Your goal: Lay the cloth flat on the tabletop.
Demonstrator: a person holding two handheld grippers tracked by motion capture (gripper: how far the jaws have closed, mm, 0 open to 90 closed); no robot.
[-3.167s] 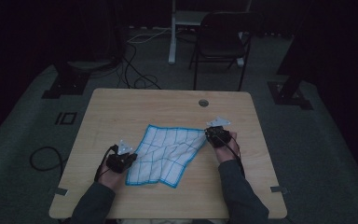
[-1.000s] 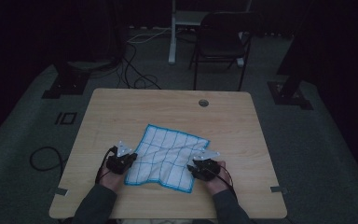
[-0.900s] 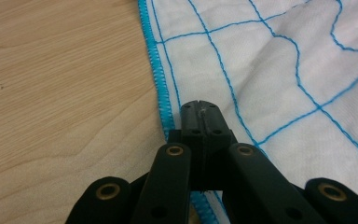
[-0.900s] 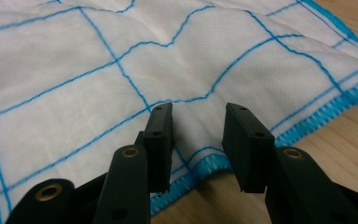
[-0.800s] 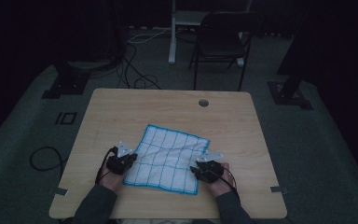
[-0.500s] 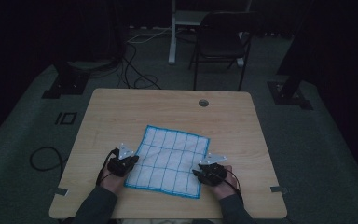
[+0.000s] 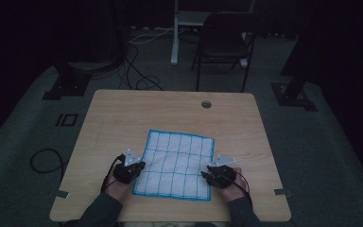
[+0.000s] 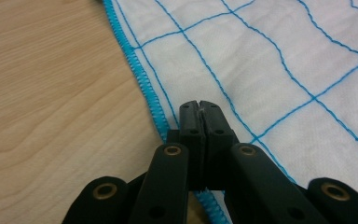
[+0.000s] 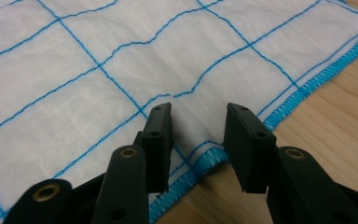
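High view: dark room, black chair (image 7: 222, 35) behind light wooden table (image 7: 123, 118). White cloth with blue grid stitching (image 7: 177, 163) flat at near middle, left gripper (image 7: 128, 169) at its left edge, right gripper (image 7: 219, 174) at near right corner.

Left gripper view: jaws clamped on cloth (image 8: 270, 60) edge.

Right gripper view: jaws apart over cloth (image 9: 121, 56) hem.
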